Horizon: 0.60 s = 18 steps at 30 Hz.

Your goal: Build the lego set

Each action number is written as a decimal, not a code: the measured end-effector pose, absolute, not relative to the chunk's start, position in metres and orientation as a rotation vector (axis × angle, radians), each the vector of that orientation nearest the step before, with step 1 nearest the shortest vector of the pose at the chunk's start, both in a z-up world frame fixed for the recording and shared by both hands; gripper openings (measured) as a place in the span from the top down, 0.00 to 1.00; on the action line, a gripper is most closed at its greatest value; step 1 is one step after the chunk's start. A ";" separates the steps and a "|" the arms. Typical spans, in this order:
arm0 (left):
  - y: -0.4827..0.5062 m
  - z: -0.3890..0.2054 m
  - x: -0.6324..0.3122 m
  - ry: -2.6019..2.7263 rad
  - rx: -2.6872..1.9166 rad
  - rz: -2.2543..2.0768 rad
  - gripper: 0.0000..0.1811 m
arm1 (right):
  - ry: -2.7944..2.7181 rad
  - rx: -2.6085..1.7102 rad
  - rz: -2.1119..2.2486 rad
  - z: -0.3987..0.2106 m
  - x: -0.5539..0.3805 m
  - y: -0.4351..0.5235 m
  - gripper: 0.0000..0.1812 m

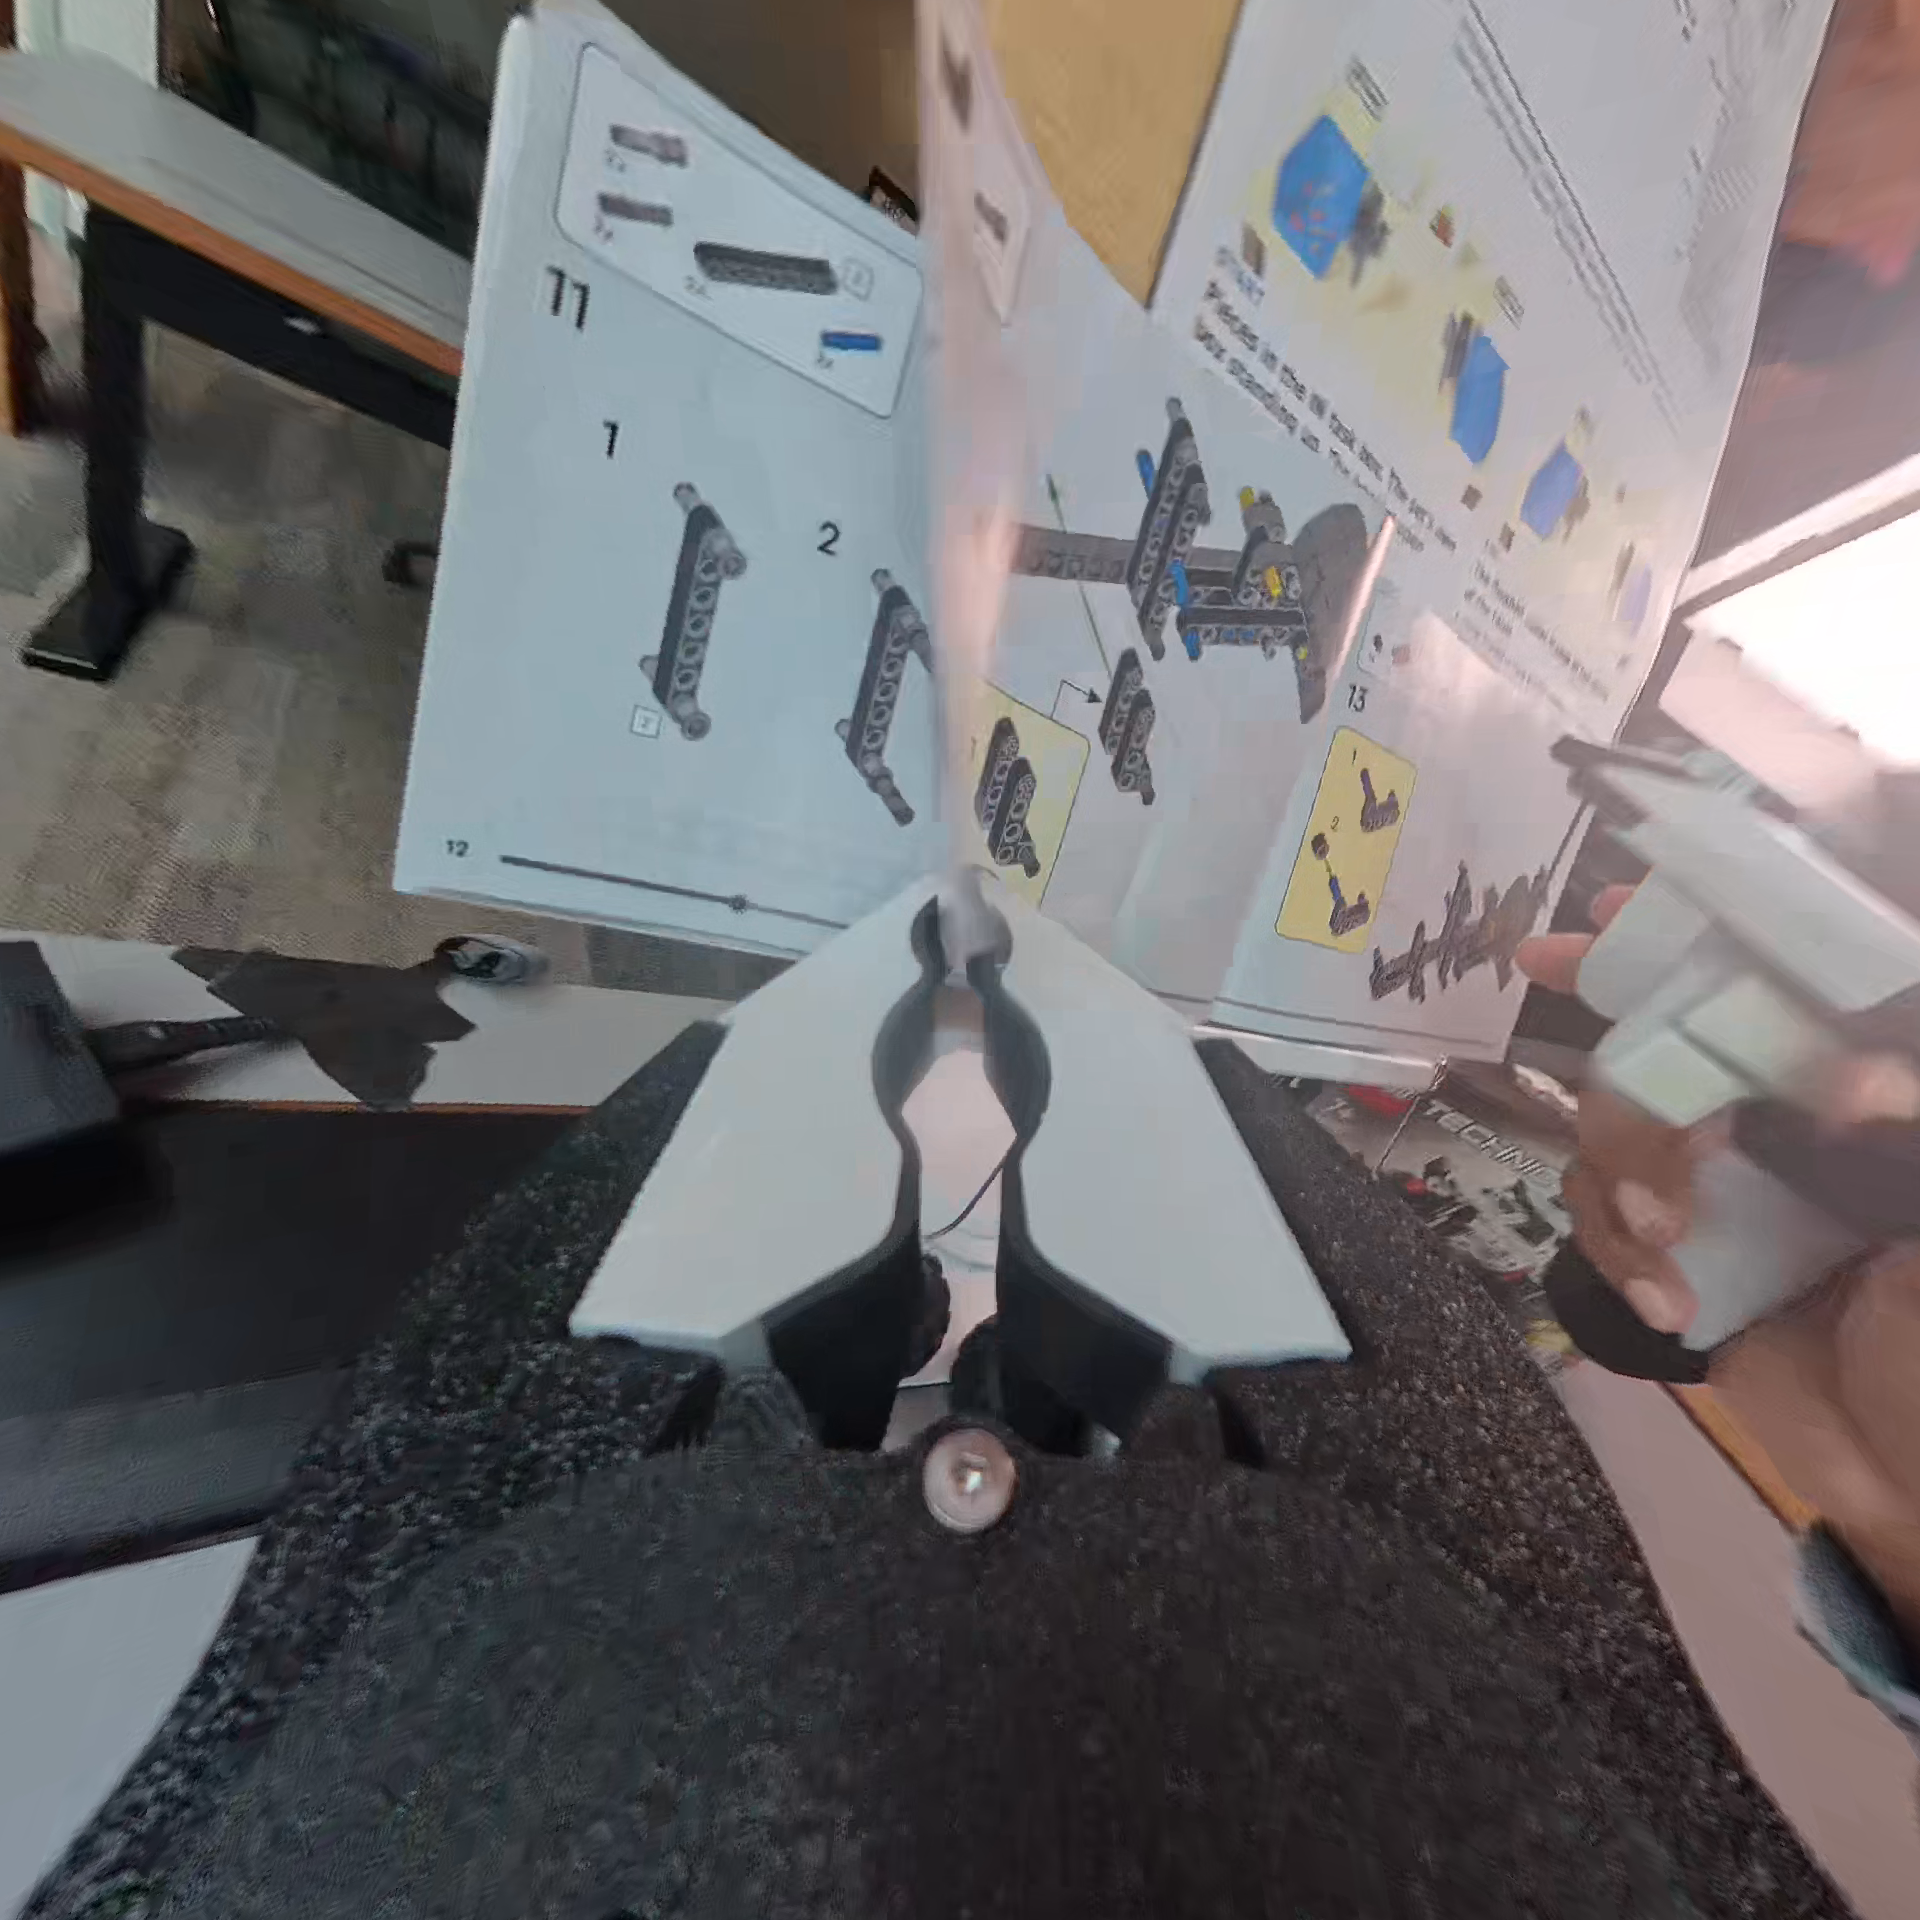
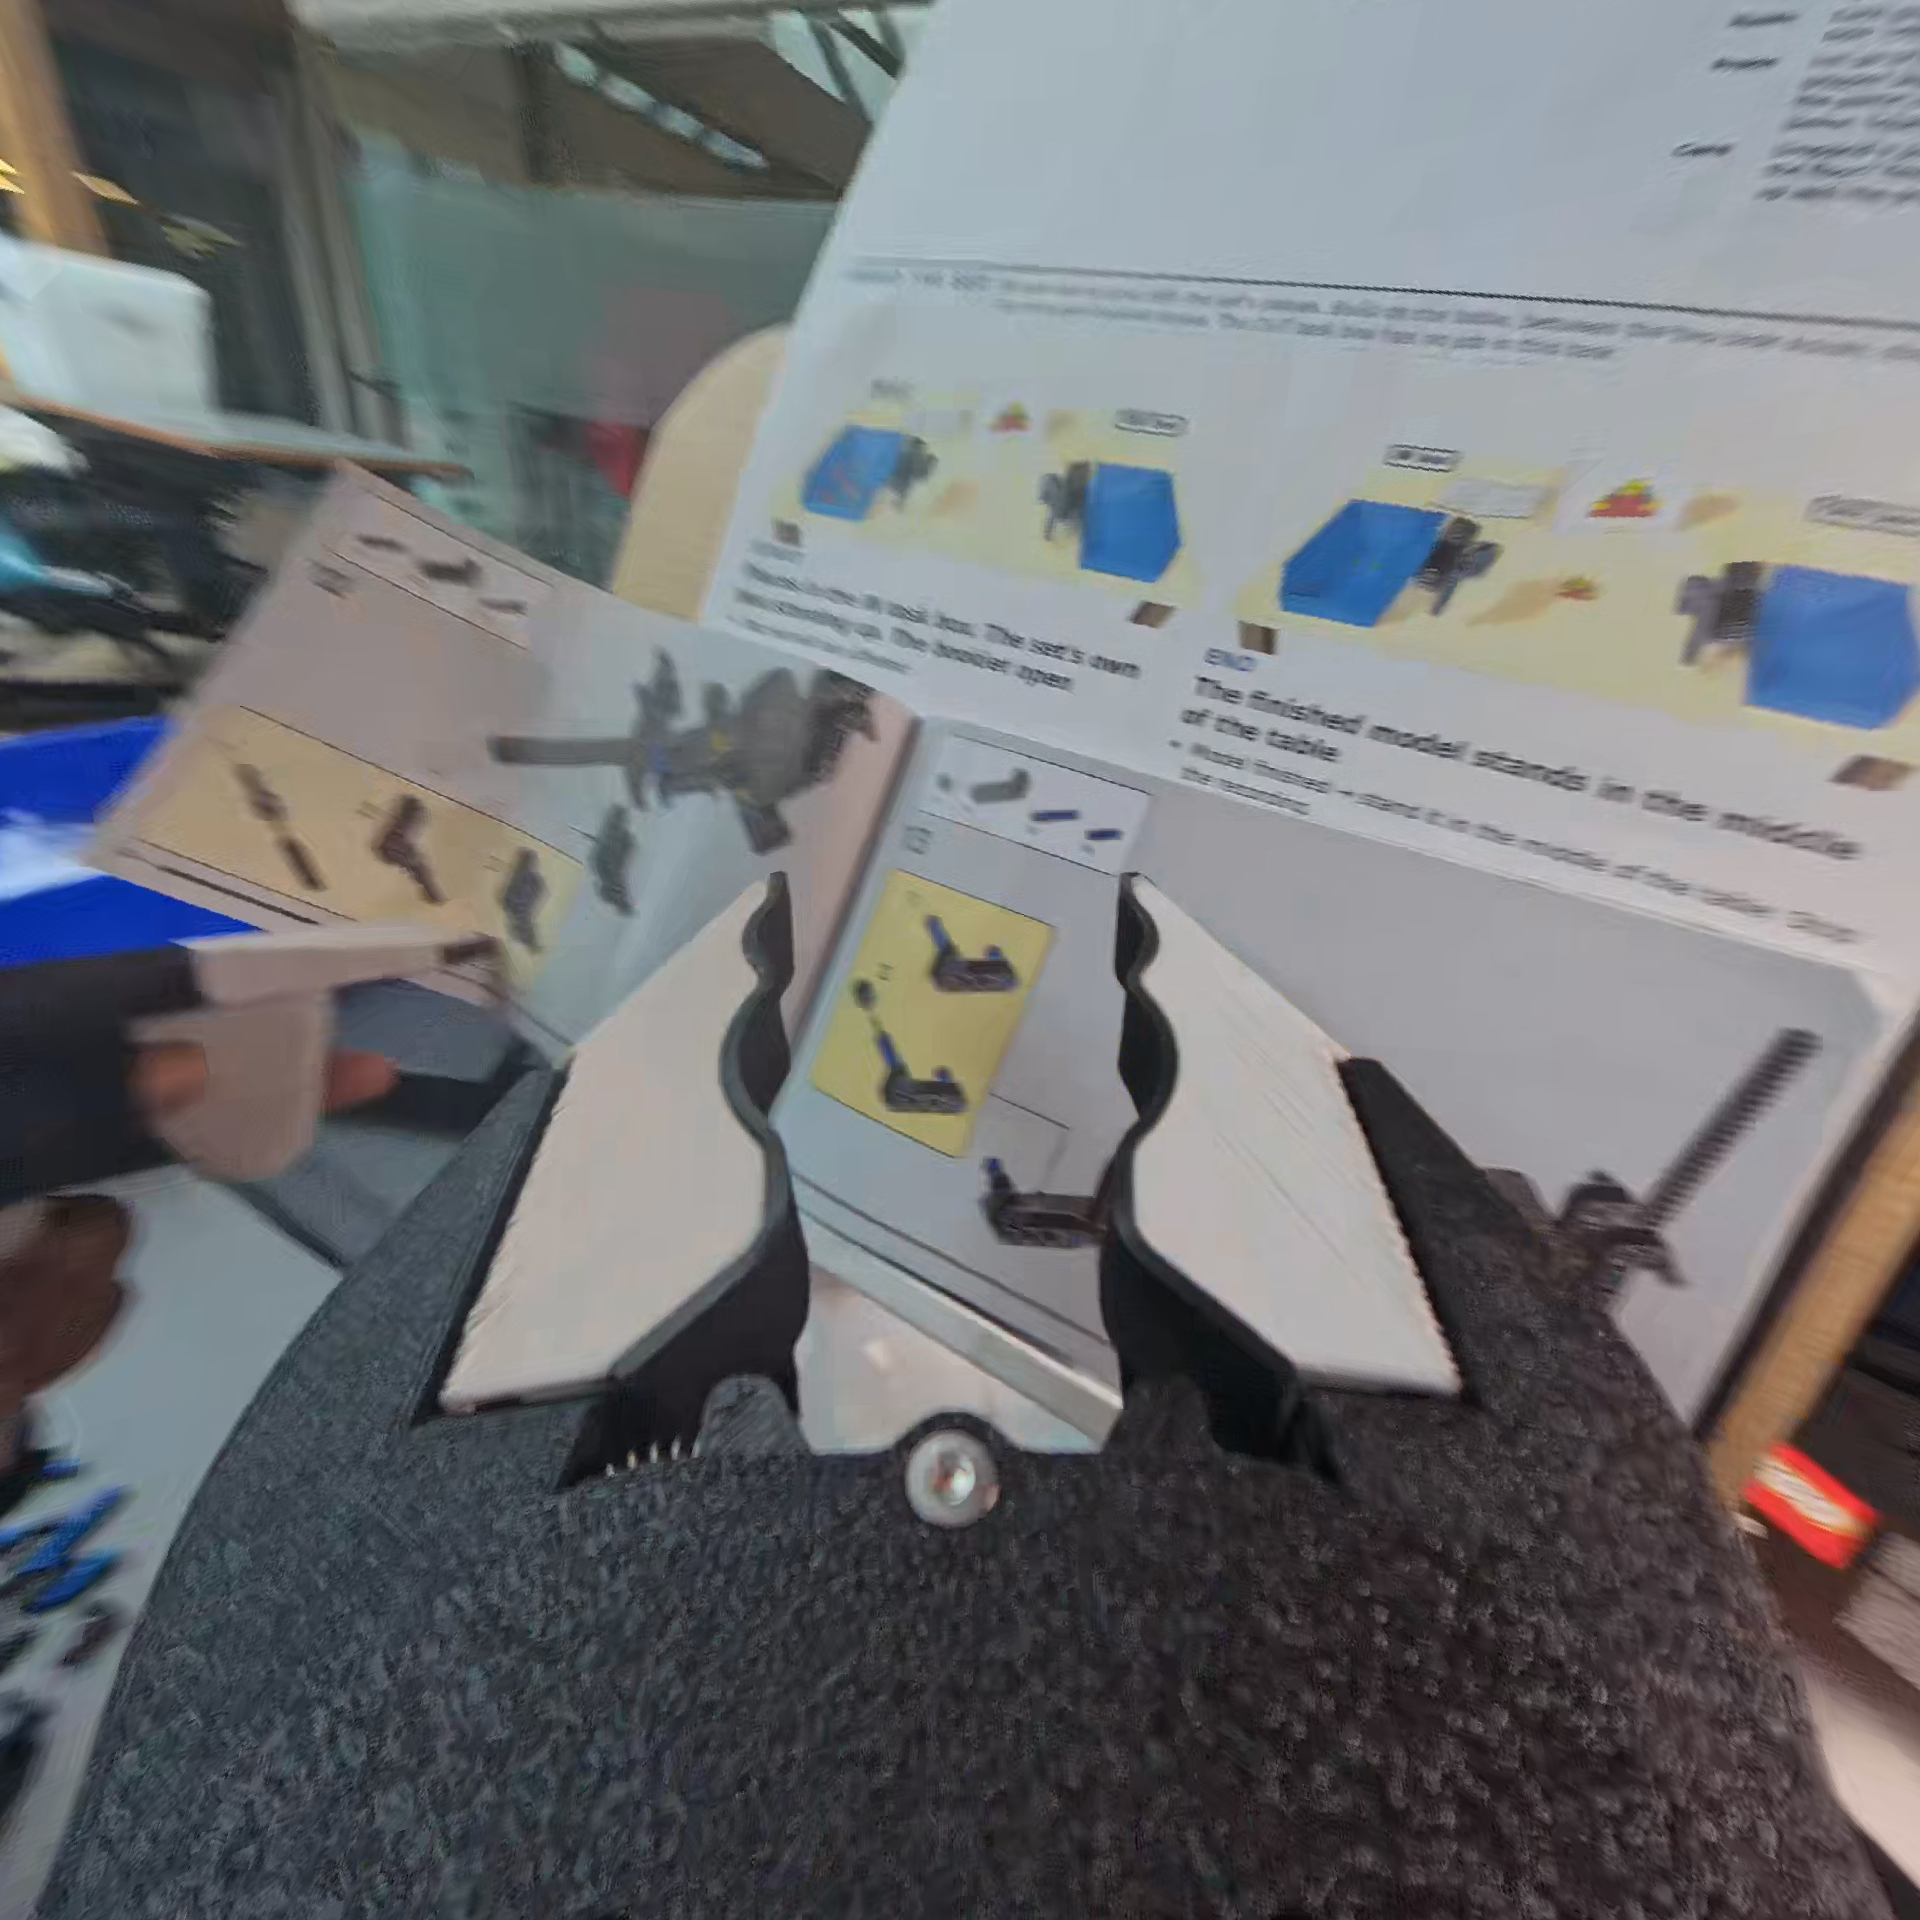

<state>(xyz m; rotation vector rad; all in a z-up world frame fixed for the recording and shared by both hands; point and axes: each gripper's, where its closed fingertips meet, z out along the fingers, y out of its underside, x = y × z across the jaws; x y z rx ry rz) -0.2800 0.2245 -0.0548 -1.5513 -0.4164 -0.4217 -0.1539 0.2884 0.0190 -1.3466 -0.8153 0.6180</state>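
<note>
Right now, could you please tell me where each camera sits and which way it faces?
Left wrist view: on the left tongs, looking forward at the instruction booklet; its fingers are pinched on a lifted page. The right tongs and the hand holding them show at the right.
Right wrist view: on the right tongs, open, facing the booklet and a printed sheet; the left tongs show at the left.
Shared: the booklet, the sheet, each other's tongs.

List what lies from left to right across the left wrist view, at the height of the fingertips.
Dark device at the table's left edge → left gripper, pinching a booklet page → open booklet's right page → right gripper → hand holding it.
</note>
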 end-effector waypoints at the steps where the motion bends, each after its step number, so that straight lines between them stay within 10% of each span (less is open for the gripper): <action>1: 0.228 -0.058 -0.285 -0.447 -1.544 -0.474 0.99 | -0.821 -1.344 0.392 0.008 -0.147 0.305 0.59; 6: 0.240 -0.062 -0.275 -0.381 -1.585 -0.450 0.98 | -0.744 -1.388 0.108 -0.021 -0.126 0.338 0.47; 18: 0.251 -0.056 -0.243 -0.236 -1.684 -0.314 0.99 | -0.631 -1.386 0.104 -0.003 -0.073 0.337 0.53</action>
